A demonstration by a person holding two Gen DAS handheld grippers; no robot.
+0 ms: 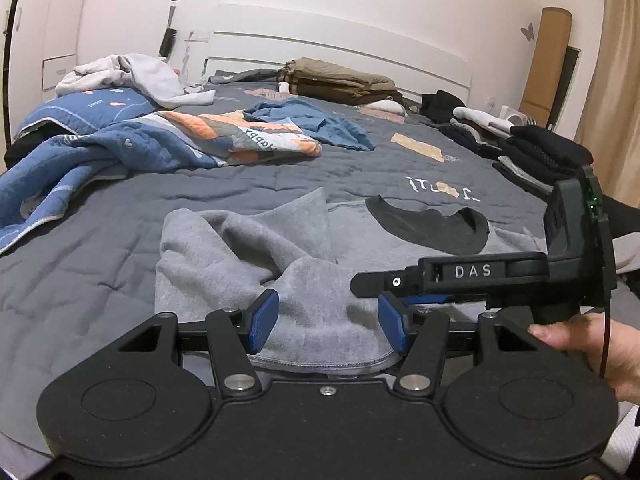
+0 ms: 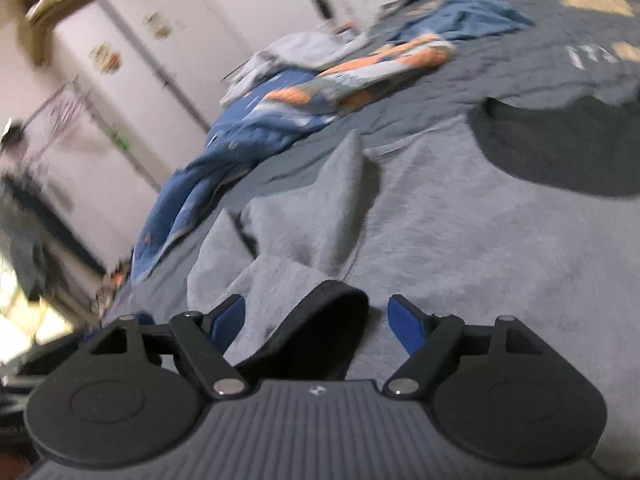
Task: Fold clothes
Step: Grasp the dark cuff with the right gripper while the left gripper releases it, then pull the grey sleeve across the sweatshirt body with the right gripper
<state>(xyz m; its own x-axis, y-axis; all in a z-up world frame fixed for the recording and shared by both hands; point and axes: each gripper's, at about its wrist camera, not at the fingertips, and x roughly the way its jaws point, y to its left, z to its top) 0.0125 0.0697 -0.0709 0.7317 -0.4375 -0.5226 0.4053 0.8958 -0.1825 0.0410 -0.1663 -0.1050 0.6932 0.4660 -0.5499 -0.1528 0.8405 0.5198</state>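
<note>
While both pairs of fingers stand spread apart with nothing pinched, the chief risk is a poor bite on soft cloth. The left gripper (image 1: pixel 326 318) has the hem of the grey sweatshirt (image 1: pixel 280 248) lying between its blue pads, so closing here could catch only the top layer, or the hem together with the bedspread (image 1: pixel 100 280) beneath, and a lift would then drag the bedding or let the shirt slip out. The right gripper (image 2: pixel 316 326) hovers low over the dark cuff (image 2: pixel 320 320) of a sleeve, with the cuff sitting off-centre toward its left finger; a closing there might nip just the cuff's edge. That view is smeared by motion, so a fast approach could also shove the sleeve aside. The two grippers sit very close in the left view, with the right one crossing just beside the left's right pad, so a collision is possible. Further up, the sleeve is bunched into a raised ridge over the shirt's body, which lies spread on the bed with its dark collar (image 1: pixel 428 224) away from the person; folding over that ridge would trap a lump. Beyond, a rumpled quilt (image 1: pixel 160 140) and folded stacks (image 1: pixel 532 148) crowd the bed, leaving limited room for a wide swing.
</note>
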